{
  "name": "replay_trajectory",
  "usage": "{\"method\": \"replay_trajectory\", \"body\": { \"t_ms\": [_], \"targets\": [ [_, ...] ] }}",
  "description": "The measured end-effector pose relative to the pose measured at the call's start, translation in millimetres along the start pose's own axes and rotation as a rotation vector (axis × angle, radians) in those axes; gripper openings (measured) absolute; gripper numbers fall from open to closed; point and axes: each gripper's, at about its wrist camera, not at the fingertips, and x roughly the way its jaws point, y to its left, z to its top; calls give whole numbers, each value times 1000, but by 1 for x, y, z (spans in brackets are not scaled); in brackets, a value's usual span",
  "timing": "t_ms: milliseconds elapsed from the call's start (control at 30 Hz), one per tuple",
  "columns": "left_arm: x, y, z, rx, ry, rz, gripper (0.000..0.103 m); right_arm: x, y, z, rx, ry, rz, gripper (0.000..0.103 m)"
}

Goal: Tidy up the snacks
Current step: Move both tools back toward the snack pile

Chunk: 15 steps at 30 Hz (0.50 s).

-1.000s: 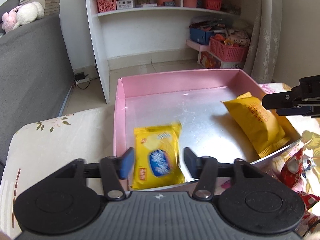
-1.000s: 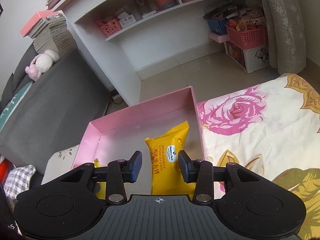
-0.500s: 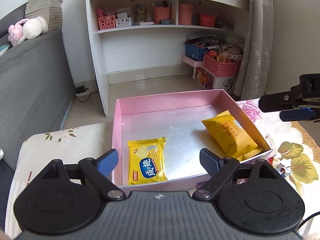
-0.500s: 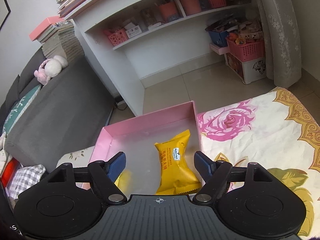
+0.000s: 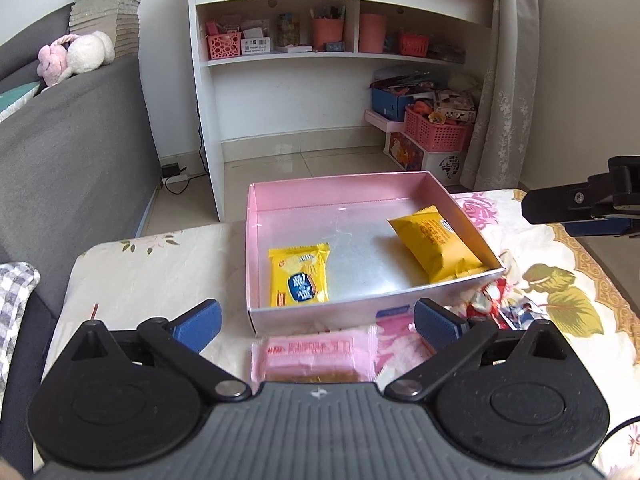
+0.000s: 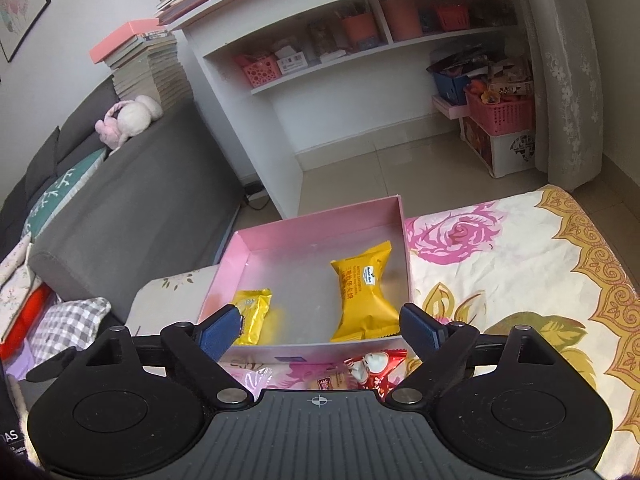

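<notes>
A pink box (image 5: pixel 252 240) (image 6: pixel 402 232) stands on the flowered tablecloth. A yellow biscuit pack (image 5: pixel 299 278) (image 6: pixel 254 314) lies inside at its left. A yellow-orange cake pack (image 5: pixel 434 248) (image 6: pixel 360 294) lies inside at its right. My left gripper (image 5: pixel 318 322) is open and empty, held back above a pink snack pack (image 5: pixel 316 356) in front of the box. My right gripper (image 6: pixel 320 332) is open and empty, above red candy wrappers (image 6: pixel 374 364) (image 5: pixel 486 300). Its fingers (image 5: pixel 580 204) show at the right edge of the left wrist view.
A grey sofa (image 5: pixel 72 152) with a plush toy (image 5: pixel 76 56) stands at the left. A white shelf unit (image 5: pixel 320 52) with pink baskets is behind the table. A curtain (image 5: pixel 508 80) hangs at the right. The table's far edge runs just behind the box.
Both grippers opened wide and pulled back and up from the box. The biscuit pack and the cake pack now lie loose inside it. The pink pack and red wrappers came into view.
</notes>
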Motion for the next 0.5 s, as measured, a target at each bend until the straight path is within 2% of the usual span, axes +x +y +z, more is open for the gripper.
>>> {"method": "replay_trajectory", "body": {
  "t_ms": [500],
  "targets": [
    [-45, -3, -38, -4, 7, -50, 103, -43, 18, -38, -94, -73, -1, 99]
  ]
}}
